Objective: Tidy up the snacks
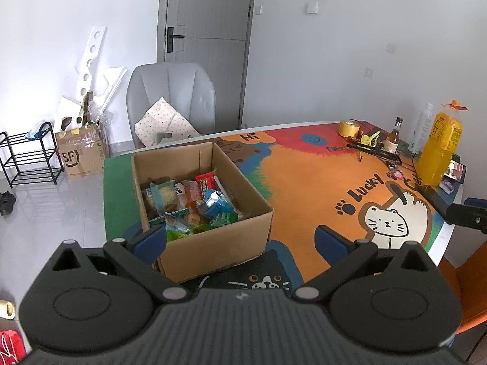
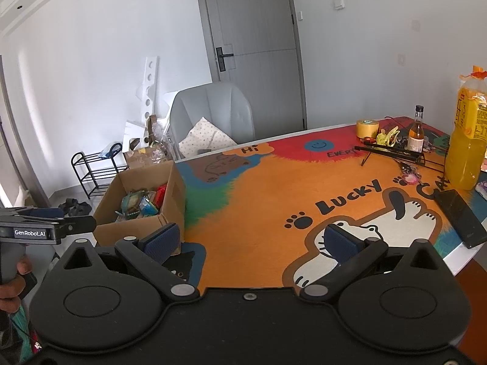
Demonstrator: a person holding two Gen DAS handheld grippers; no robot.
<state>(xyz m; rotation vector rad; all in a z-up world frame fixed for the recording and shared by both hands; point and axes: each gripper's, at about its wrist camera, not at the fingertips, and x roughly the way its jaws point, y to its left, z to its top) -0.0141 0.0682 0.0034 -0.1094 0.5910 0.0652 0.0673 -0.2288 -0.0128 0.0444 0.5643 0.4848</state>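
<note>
An open cardboard box (image 1: 213,240) stands on the colourful cat-print table mat (image 1: 310,182), full of several wrapped snacks (image 1: 194,203). My left gripper (image 1: 240,240) is open and empty, above the box's near edge. In the right wrist view the box (image 2: 140,228) is at the left, with snacks (image 2: 143,203) inside. My right gripper (image 2: 252,240) is open and empty above the orange part of the mat (image 2: 258,200). The left gripper (image 2: 45,228) shows at that view's left edge, held in a hand.
At the table's far right stand a large orange juice bottle (image 2: 465,140), a small glass bottle (image 2: 416,133), a yellow tape roll (image 2: 367,128), a black folding stand (image 2: 392,152) and a dark phone (image 2: 459,213). A grey chair (image 1: 173,97) stands behind the table.
</note>
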